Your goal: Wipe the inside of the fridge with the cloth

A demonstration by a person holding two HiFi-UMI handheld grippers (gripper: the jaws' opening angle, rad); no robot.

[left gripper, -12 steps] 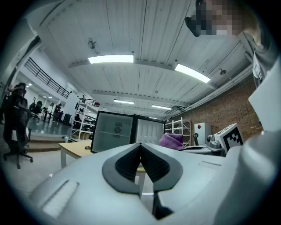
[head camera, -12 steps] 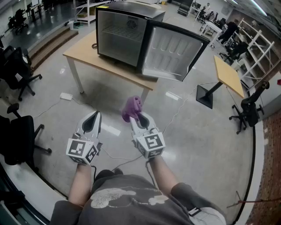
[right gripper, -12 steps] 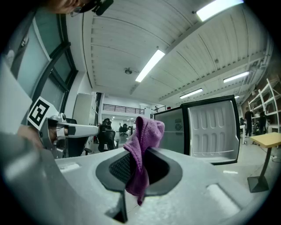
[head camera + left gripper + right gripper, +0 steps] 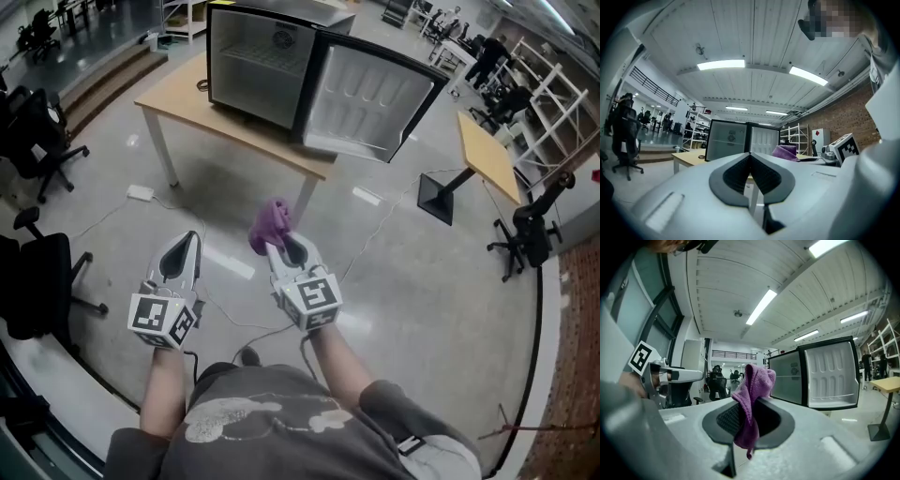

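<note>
A light wooden worktop (image 4: pixel 178 101) on white legs carries a black fridge (image 4: pixel 255 67), its door (image 4: pixel 370 92) swung open, with a dark cable (image 4: pixel 201 87) just beside the fridge on the side away from the door. On the polished concrete floor (image 4: pixel 422 281) below the fridge lie a white power brick (image 4: pixel 141 192) and thin trailing wires (image 4: pixel 375 246).

The head view looks steeply down from above, with the open fridge (image 4: pixel 255 67) on its desk (image 4: pixel 178 112) well off at 12 o'clock. Each gripper view sits low, close behind its jaws, facing forward and upward; all three share that fridge.
</note>
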